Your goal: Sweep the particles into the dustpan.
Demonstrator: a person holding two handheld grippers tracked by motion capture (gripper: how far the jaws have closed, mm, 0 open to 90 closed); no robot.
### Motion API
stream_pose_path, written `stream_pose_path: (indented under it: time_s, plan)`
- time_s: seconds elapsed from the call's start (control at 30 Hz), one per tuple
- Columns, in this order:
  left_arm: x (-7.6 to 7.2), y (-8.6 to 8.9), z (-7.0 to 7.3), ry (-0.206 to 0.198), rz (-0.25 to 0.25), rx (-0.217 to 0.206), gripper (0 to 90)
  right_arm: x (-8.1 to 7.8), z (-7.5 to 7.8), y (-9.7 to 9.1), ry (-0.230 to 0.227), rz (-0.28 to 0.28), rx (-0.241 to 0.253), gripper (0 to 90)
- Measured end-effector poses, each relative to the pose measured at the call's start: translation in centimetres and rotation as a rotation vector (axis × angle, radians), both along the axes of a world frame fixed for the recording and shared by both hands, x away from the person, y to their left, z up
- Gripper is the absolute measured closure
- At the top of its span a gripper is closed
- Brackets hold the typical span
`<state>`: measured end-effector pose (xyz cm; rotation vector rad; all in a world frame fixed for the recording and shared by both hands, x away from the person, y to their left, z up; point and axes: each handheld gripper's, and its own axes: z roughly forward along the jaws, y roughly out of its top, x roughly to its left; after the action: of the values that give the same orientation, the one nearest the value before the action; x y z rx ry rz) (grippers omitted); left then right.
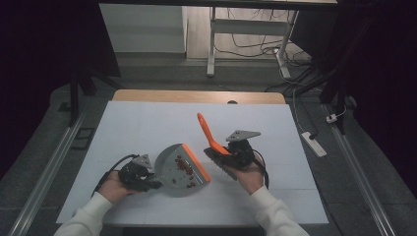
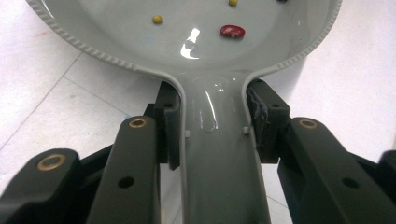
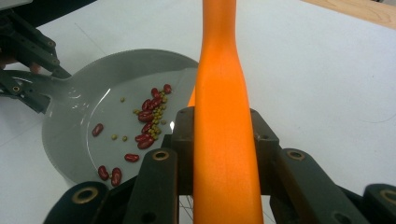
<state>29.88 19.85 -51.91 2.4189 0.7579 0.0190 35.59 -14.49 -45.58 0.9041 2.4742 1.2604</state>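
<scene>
From the high view the left hand-held gripper is clamping the grey dustpan on the bench – its own view showing beans inside – while the right hand-held gripper is gripping the orange brush beside the dustpan, sweeping seemingly done, tipping out probably coming next.

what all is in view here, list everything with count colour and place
dustpan: one, grey with an orange front lip, near middle of the table, handle clamped in the left tongs
beans: many, dark red, lying in the dustpan
small peas: many, yellow-green, among the beans
brush: one, orange handle with dark bristles, held up by the right tongs
table: one, white top with a wooden far edge
left tongs: black, shut on the dustpan handle
right tongs: black, shut on the brush handle
</scene>
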Motion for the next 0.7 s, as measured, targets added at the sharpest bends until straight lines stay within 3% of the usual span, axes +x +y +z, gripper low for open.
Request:
stream_pose_path:
  time_s: [0.13,0.37,0.7]
  plan:
    - [-0.1,0.2,0.1,-0.027,0.004,-0.01,61.6,0.0,0.1,-0.3,-0.003,-0.004,0.001,70.2]
    - [-0.2,0.3,0.2,-0.041,0.012,-0.012,61.6,0.0,0.2,-0.7,-0.003,-0.008,-0.004,70.3]
    - [-0.5,0.9,0.7,-0.07,0.063,-0.036,61.9,-0.1,0.3,-1.6,-0.003,-0.025,0.001,70.3]
